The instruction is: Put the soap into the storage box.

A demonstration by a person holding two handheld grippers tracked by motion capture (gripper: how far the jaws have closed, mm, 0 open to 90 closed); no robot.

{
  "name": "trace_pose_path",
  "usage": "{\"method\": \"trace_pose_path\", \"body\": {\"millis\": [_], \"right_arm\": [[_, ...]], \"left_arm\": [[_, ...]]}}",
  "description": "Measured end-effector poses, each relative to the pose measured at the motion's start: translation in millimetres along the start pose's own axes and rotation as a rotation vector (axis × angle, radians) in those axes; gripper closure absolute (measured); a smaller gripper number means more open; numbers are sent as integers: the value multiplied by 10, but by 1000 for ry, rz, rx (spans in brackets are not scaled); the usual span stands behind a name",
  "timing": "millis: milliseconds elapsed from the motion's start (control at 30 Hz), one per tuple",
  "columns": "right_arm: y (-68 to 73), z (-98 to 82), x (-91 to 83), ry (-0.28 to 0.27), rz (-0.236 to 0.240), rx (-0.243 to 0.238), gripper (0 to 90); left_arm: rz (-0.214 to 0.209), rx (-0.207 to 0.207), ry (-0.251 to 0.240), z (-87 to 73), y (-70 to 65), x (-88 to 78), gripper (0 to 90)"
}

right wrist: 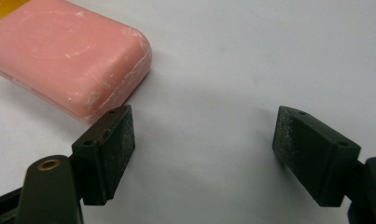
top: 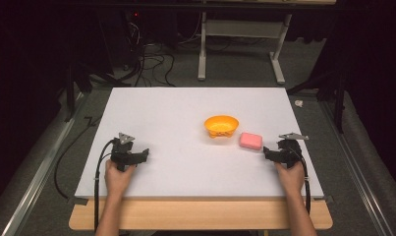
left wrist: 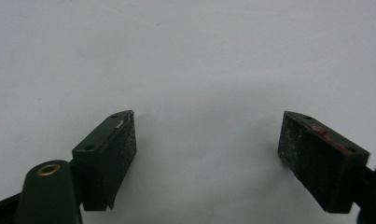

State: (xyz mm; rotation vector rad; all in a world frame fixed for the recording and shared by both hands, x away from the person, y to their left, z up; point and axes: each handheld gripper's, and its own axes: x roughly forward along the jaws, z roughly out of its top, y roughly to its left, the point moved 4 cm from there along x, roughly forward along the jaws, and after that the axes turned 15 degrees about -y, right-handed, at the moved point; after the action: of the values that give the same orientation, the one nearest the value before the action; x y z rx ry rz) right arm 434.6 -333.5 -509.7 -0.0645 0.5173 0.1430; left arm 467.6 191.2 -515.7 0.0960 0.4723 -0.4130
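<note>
Your left gripper [top: 145, 154] sits low over the near-left part of the white table [top: 185, 108], held in your left hand [top: 118, 178]. Its jaws stand wide apart with nothing between them; in the left gripper view [left wrist: 206, 140] only bare white surface lies in the gap and ahead of it. A black cable [top: 98, 172] trails from it back over the near edge of the table.

Your right gripper [top: 267, 152] is at the near-right part of the table, held in your right hand [top: 290, 176], and points leftward. Its jaws are likewise spread wide and hold nothing. In the right gripper view [right wrist: 203, 140] the gap between the pads is bare table.

The pink soap bar [top: 250, 140] lies flat on the table just left of the right gripper. In the right gripper view the pink soap bar [right wrist: 69, 56] sits just beyond one jaw tip, outside the gap; whether that tip touches the bar, I cannot tell. The bar's surface shows white scuffs along its edges.

The orange bowl [top: 221, 125] stands upright just beside the soap, on the side away from your right gripper, a little farther from you. Whether anything is in it cannot be made out.

A wooden board [top: 200, 216] shows under the table's near edge.
</note>
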Motion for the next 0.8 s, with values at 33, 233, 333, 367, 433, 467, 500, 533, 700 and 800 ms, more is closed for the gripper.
{"method": "trace_pose_path", "body": {"millis": [33, 233, 333, 367, 433, 467, 500, 533, 700, 800], "right_arm": [[0, 0, 0, 0, 0, 0, 214], [2, -2, 1, -4, -3, -1, 215], [2, -2, 0, -4, -2, 0, 215], [2, -2, 0, -4, -2, 0, 215], [1, -2, 0, -3, -2, 1, 215], [1, -2, 0, -3, -2, 1, 215], [2, -2, 0, -3, -2, 2, 215], [2, -2, 0, -2, -2, 3, 215], [-2, 0, 3, -1, 2, 10, 214], [-1, 1, 3, 0, 1, 10, 214]], "left_arm": [[0, 0, 0, 0, 0, 0, 197], [0, 0, 0, 0, 1, 0, 198], [0, 0, 0, 0, 0, 0, 198], [0, 0, 0, 0, 1, 0, 197], [0, 0, 0, 0, 1, 0, 197], [0, 0, 0, 0, 0, 0, 197], [0, -1, 0, 0, 0, 0, 197], [-1, -1, 1, 0, 1, -1, 197], [-2, -1, 2, 0, 2, -1, 197], [-1, -1, 0, 0, 1, 0, 197]]}}
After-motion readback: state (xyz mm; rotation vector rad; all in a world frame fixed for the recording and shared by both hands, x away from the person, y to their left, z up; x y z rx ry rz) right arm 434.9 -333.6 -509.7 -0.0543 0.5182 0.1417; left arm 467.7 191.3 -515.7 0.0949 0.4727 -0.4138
